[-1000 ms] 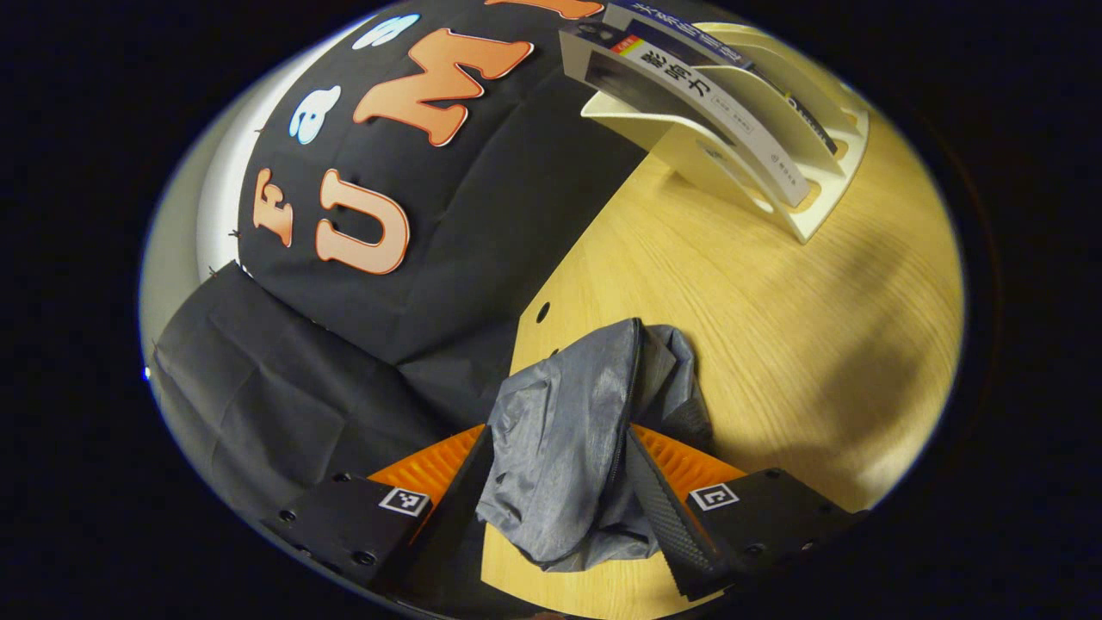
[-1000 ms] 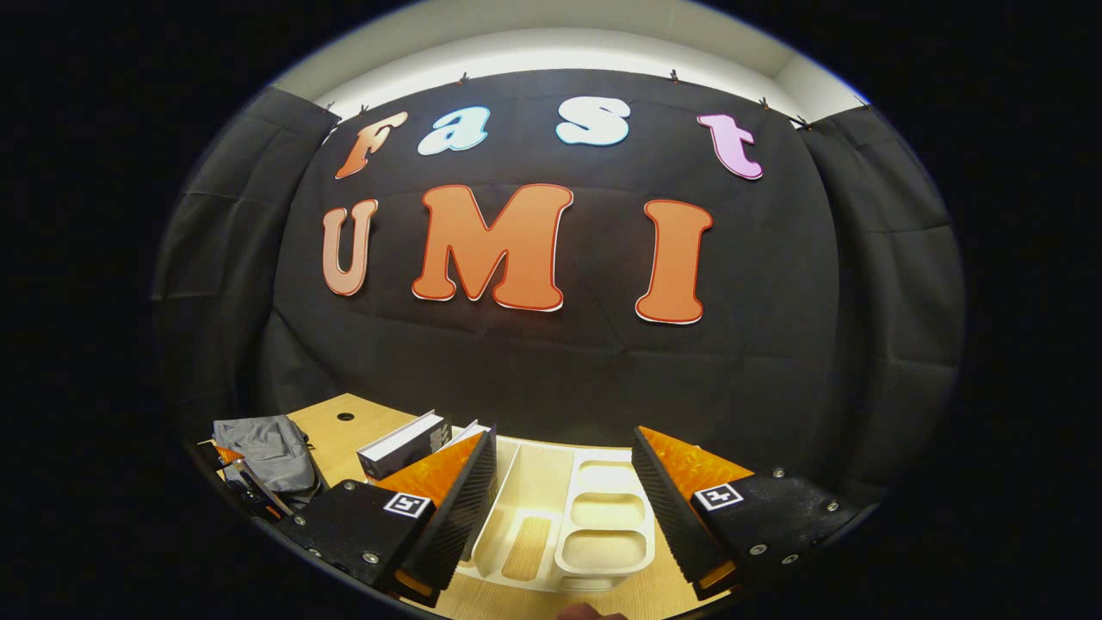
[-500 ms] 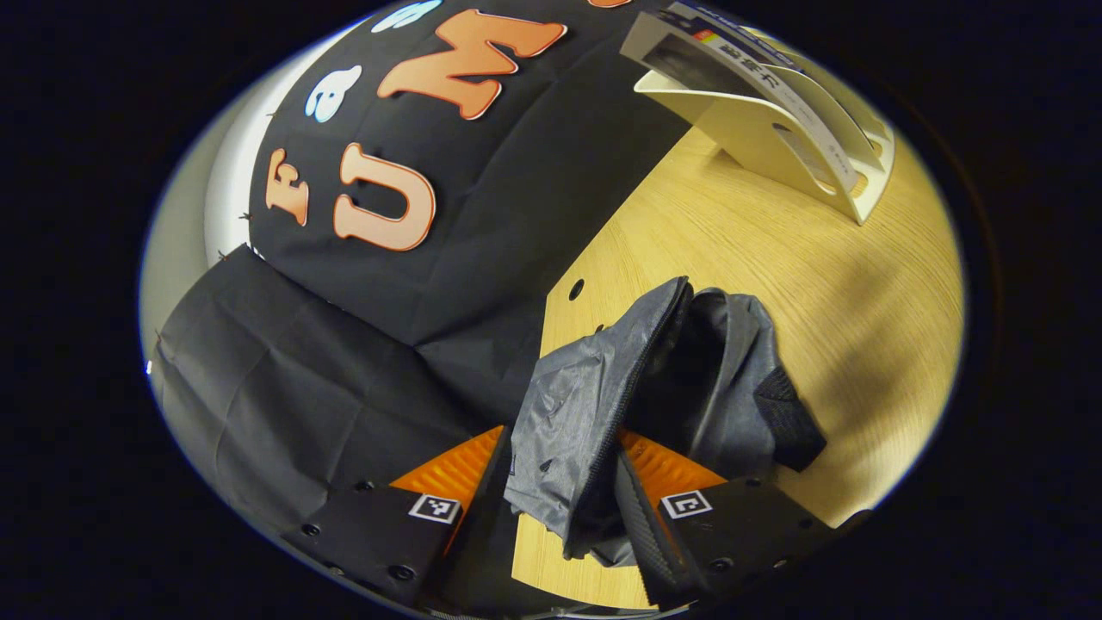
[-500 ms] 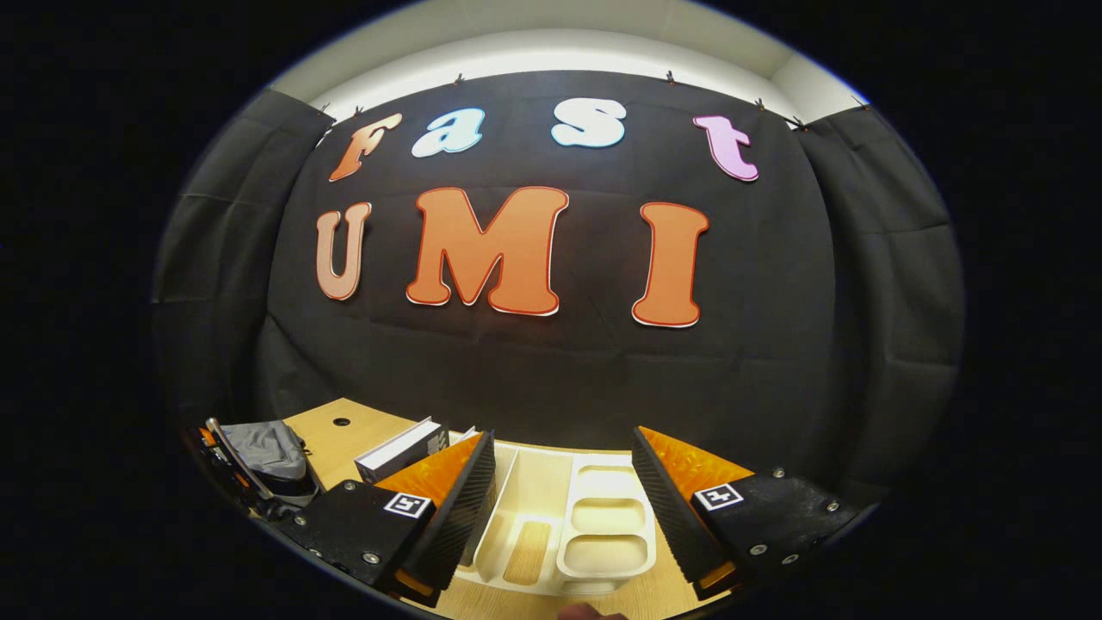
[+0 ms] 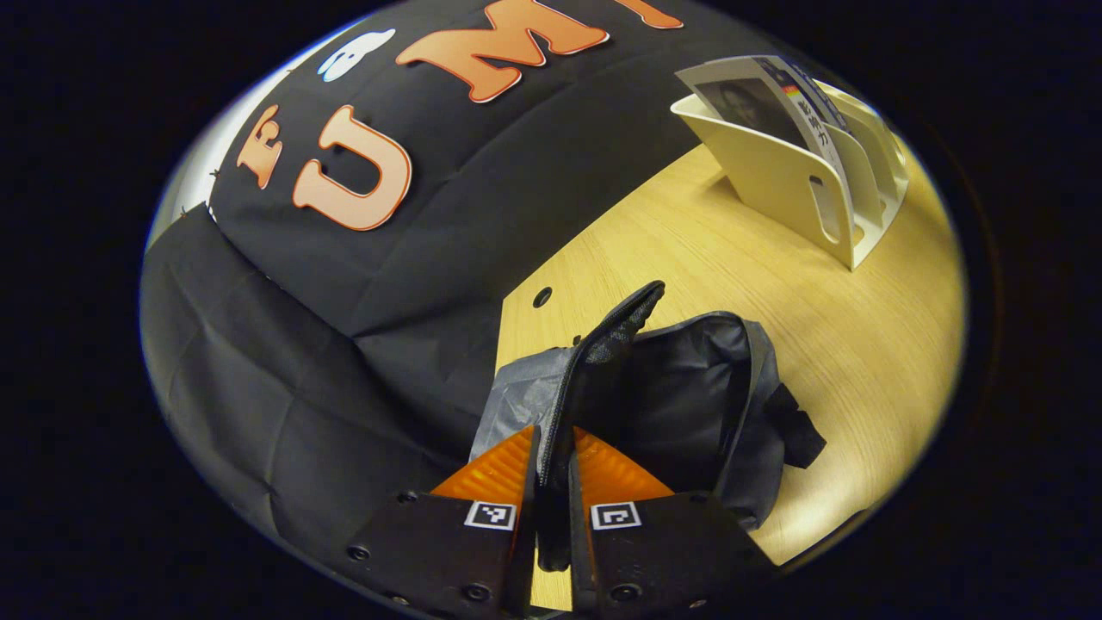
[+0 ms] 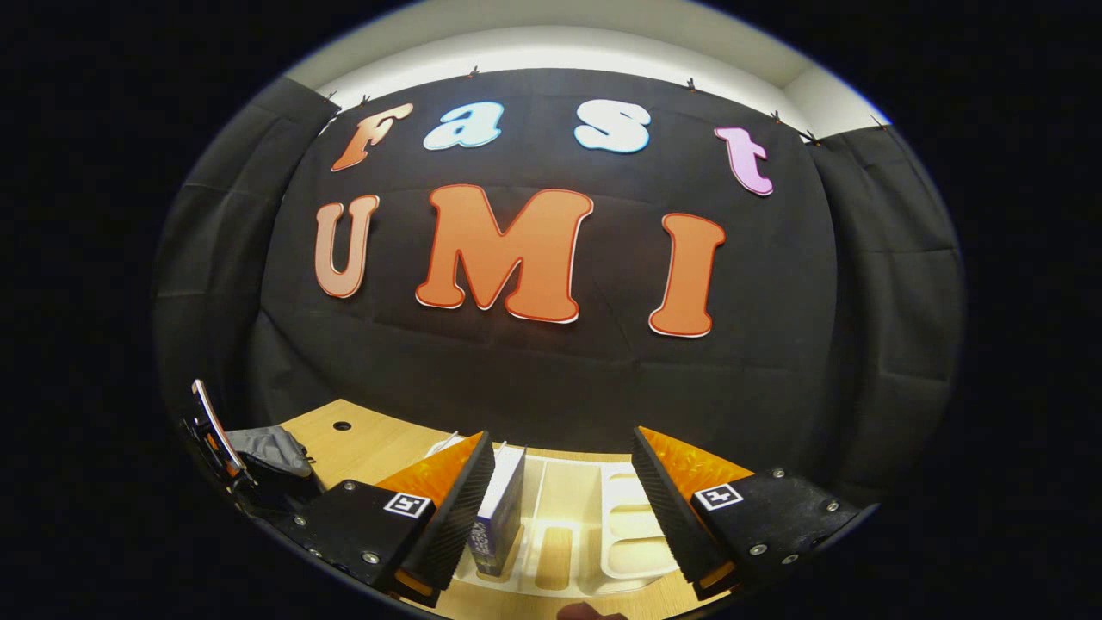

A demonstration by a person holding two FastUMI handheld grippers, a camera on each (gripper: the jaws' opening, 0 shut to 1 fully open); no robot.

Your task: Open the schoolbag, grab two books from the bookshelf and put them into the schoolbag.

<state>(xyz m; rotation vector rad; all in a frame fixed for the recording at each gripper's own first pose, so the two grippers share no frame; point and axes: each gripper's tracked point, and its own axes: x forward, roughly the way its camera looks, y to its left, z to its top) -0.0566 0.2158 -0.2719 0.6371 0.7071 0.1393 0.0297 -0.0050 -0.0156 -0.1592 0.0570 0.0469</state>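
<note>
The grey schoolbag [image 5: 689, 405] lies on the wooden table with its mouth gaping and a dark inside showing. My left gripper [image 5: 552, 469] is shut on the bag's zipped edge and holds that flap up. At the far right stands the cream bookshelf [image 5: 796, 176] with books [image 5: 766, 99] leaning in its slots. In the right gripper view my right gripper [image 6: 561, 486] hangs open above the bookshelf [image 6: 616, 538]. An upright book [image 6: 499, 512] stands just inside its left finger, apart from the right one. The schoolbag [image 6: 269, 448] and the left gripper [image 6: 211, 430] sit far left.
The light wooden table [image 5: 740, 284] has a small round hole [image 5: 541, 297] near its back edge. Black cloth walls close the booth behind and at the sides. Bare tabletop lies between bag and shelf.
My left gripper has shut on the bag's edge and pulled it up, so the bag gapes wider. The right gripper has shifted over the shelf, bringing a book between its fingers.
</note>
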